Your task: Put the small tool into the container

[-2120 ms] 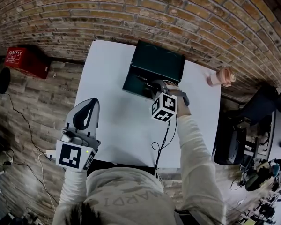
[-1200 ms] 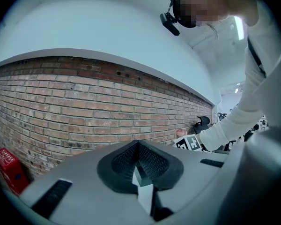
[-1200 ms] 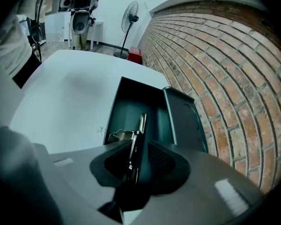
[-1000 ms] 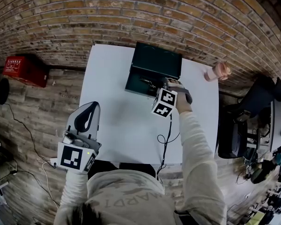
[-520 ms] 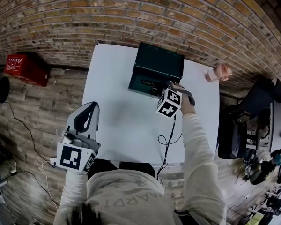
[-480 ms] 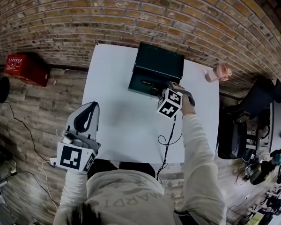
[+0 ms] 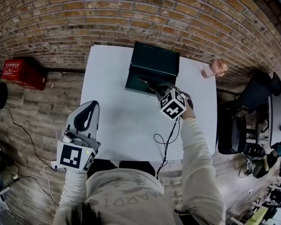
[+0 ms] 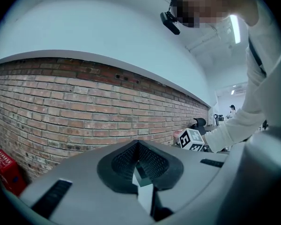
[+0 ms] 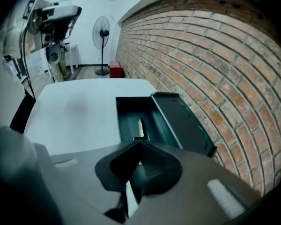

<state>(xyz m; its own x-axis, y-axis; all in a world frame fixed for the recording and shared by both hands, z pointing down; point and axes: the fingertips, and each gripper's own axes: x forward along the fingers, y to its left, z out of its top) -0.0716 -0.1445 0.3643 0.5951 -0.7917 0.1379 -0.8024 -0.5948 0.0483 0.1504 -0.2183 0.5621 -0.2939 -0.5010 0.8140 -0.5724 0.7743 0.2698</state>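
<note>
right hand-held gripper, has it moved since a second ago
Yes: the right hand-held gripper drew back from the green container, rightward; its jaws just closed empty.

No text reads clearly: the white print on the red rectangular box [image 7: 23,73] and the faint letters across the grey sweatshirt [image 7: 126,198] are illegible.

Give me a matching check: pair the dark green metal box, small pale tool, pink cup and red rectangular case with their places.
1 dark green metal box
2 small pale tool
3 pink cup
4 red rectangular case

A floor, left of the white table
B table's far right corner
C inside the box
D table's far side, lid open

Pairs: 1-D, 2-C, 3-B, 4-A
</note>
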